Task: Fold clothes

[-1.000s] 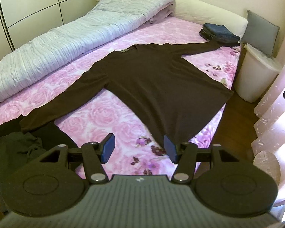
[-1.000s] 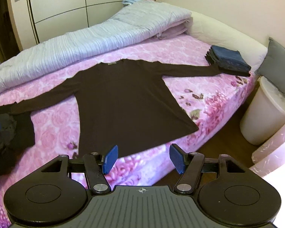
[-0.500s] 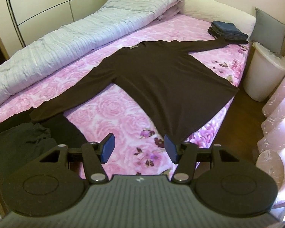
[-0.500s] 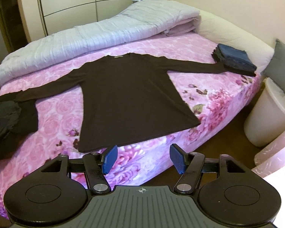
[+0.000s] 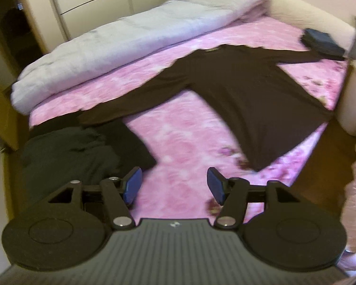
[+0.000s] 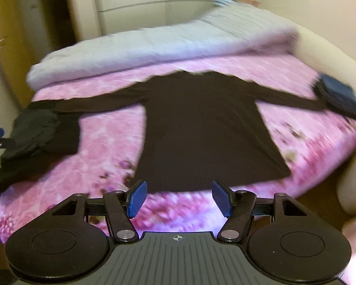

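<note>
Here, a dark long-sleeved shirt point(image 6: 201, 128) lies flat, sleeves spread, on the pink floral bed point(image 6: 102, 147).
The right gripper point(image 6: 177, 198) hangs just above its hem, jaws wide and empty; the left gripper point(image 5: 173, 185), jaws opening with nothing between them, hovers near a crumpled dark garment point(image 5: 68, 152) at the sleeve end.

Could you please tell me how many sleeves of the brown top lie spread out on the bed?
2: left sleeve reaches the dark clothes pile; right sleeve reaches the folded blue stack.
</note>
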{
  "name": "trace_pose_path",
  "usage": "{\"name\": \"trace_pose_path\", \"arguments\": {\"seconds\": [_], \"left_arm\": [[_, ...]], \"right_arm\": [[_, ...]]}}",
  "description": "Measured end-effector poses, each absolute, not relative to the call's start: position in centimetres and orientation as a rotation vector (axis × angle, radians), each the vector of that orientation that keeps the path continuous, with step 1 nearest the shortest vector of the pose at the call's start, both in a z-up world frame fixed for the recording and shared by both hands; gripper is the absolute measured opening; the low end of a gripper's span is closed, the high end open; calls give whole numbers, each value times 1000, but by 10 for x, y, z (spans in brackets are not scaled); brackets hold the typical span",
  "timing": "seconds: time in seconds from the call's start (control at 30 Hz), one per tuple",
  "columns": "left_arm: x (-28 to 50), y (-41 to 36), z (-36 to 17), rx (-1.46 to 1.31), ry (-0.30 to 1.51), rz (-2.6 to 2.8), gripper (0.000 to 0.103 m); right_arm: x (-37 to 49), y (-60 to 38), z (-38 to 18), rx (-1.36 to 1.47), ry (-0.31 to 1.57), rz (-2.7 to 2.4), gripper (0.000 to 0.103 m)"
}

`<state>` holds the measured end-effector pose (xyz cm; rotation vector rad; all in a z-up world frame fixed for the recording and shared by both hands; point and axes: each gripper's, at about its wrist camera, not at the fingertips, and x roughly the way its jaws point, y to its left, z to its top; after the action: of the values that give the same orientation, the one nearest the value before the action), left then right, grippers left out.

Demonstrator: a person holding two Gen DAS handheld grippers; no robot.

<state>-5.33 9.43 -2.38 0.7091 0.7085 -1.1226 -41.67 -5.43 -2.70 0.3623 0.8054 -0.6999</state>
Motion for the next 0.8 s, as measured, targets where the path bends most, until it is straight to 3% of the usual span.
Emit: {"name": "trace_pose_path", "arguments": {"seconds": [0.43, 0.5, 0.57, 0.8], "left_arm": [[159, 29, -96, 721, 695, -958, 60], [187, 18, -110, 708, 702, -940, 60], [213, 13, -123, 687, 697, -920, 60], [273, 12, -167, 583, 759, -800, 60]], "right_arm": [[-158, -96, -78, -5, 846, -232, 64], [-105, -106, -100, -43, 850, -147, 60], [-50, -113, -124, -84, 853, -67, 43], [111, -112, -215, -209, 832, 120, 41]]}}
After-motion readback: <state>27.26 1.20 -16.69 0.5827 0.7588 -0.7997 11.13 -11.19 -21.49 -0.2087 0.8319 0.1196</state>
